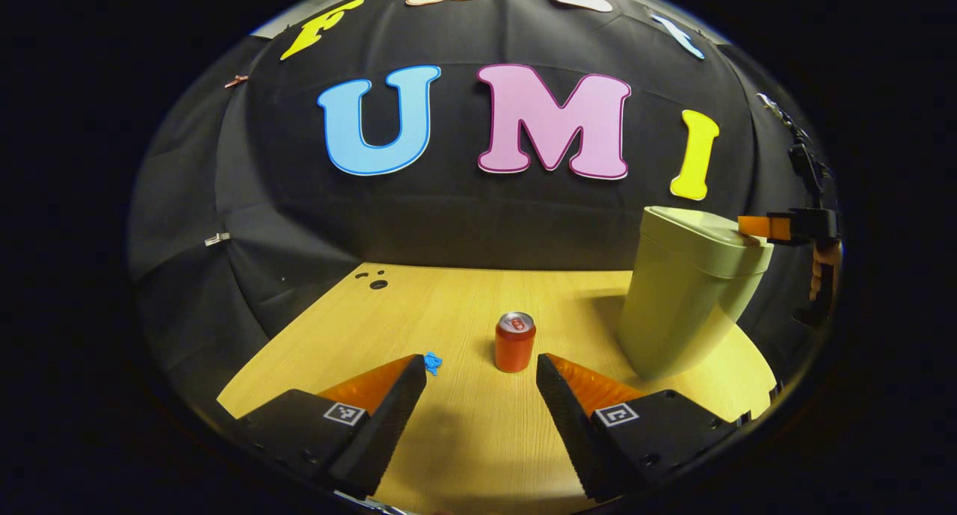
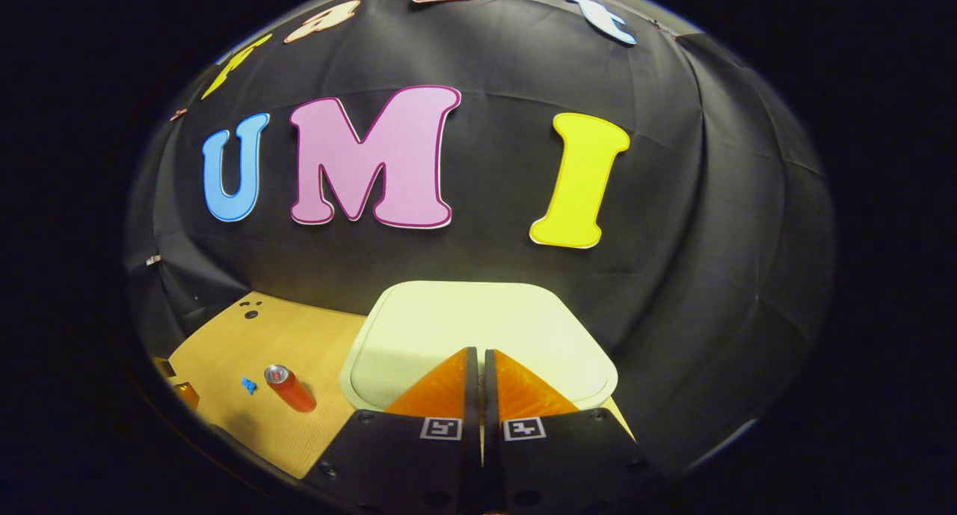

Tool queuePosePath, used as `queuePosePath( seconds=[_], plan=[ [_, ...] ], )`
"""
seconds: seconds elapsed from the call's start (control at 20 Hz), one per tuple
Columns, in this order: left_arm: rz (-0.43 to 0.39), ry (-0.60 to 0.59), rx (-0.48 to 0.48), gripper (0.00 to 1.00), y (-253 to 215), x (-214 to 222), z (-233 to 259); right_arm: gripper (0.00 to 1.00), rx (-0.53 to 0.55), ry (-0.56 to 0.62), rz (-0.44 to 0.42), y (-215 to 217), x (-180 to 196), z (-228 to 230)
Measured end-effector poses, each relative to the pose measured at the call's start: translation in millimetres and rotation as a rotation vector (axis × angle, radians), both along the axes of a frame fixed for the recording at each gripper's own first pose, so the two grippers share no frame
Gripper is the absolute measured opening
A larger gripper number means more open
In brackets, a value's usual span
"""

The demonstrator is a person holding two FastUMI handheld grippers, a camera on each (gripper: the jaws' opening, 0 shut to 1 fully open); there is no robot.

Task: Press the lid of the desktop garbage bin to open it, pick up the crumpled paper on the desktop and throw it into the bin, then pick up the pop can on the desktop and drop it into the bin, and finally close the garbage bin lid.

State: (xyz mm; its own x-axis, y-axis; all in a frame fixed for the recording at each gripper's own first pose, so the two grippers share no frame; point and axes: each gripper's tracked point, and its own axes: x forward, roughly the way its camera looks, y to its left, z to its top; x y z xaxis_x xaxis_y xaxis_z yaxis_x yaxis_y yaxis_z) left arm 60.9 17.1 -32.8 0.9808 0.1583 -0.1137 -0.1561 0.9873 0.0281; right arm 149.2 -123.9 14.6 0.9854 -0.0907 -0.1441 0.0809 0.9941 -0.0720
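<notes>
Two claws are at work above a wooden tabletop (image 1: 448,313). In the left gripper view, the left claw (image 1: 481,373) is released, its fingers wide apart and low over the wood, holding nothing. A red can (image 1: 514,341) stands upright just beyond the fingertips. A small blue scrap (image 1: 432,362) lies near the left finger, partly hidden by it; it is too small to say what it is. The pale green bin (image 1: 691,298) stands at the right with its lid (image 2: 478,328) down. The right claw (image 2: 478,362) is clenched, tips together over the lid's near edge; whether they touch the lid cannot be told.
</notes>
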Motion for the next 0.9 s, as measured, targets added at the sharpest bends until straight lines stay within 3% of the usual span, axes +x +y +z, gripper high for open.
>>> queuePosePath(
  seconds=[0.25, 0.45, 0.55, 0.7, 0.75, 0.85, 0.9],
  plan=[
    [0.032, 0.025, -0.044, 0.96, -12, 12, -2, 0.06, 0.057, -0.013, 0.038, 1, -1, -3],
    [0.015, 0.008, -0.019, 0.96, -23, 20, 10, 0.05, 0.053, -0.026, 0.045, 0, -1, -1],
    [0.005, -0.008, -0.006, 0.96, -24, 20, 18, 0.1, 0.037, -0.036, 0.047, 1, -2, 5],
    [0.007, -0.038, -0.005, 0.96, -17, 18, 28, 0.05, -0.056, -0.027, 0.054, 2, -4, 8],
    [0.008, -0.039, -0.01, 0.96, -14, 18, 28, 0.1, -0.065, -0.032, 0.062, 6, -6, 12],
    [0.006, -0.035, -0.019, 0.96, -6, 17, 26, 0.05, -0.043, -0.064, 0.064, 12, -12, 28],
    [0.007, -0.029, -0.026, 0.96, -1, 17, 23, 0.1, -0.037, -0.088, 0.054, 14, -15, 40]
  ],
)
